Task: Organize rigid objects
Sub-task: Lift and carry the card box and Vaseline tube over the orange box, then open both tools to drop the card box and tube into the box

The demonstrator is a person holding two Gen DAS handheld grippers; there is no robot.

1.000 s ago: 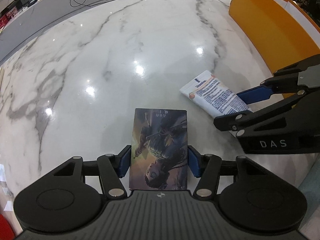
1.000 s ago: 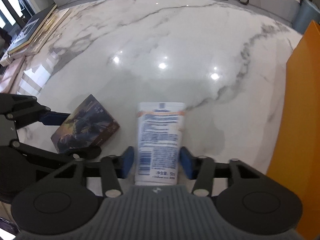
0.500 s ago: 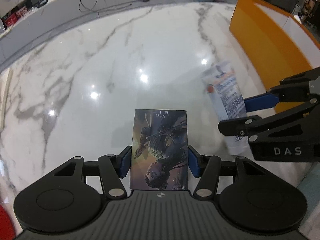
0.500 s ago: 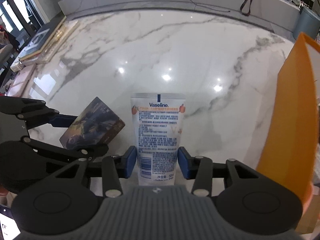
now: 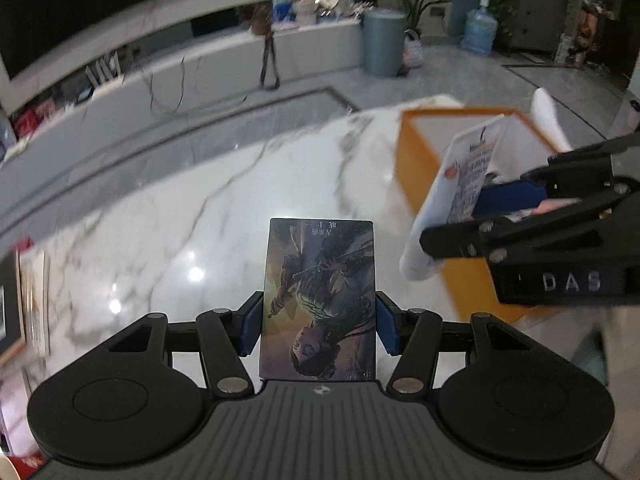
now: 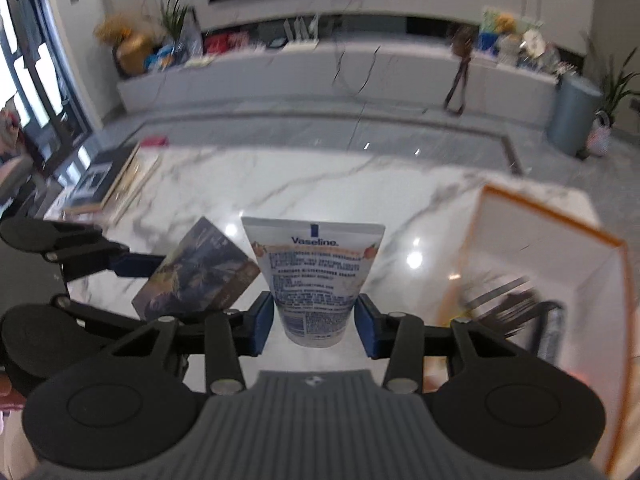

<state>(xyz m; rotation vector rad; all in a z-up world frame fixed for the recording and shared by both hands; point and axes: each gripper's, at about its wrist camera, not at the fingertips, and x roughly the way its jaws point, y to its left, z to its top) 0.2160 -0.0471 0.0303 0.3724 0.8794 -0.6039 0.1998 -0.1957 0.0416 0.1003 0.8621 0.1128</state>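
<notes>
"Vaseline." is printed in blue near the top edge of the white tube (image 6: 316,276); the fine print below it is unreadable. "DAS" is marked in white on the right gripper (image 5: 472,216) body.

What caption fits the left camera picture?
Left claw holds a picture box; right claw lifts a tube.

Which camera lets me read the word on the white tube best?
The right wrist view. The white tube faces that camera flat-on between the right claw, so "Vaseline" reads clearly. In the left wrist view the same tube is off to the side, turned at an angle and blurred, so its print cannot be read.
</notes>
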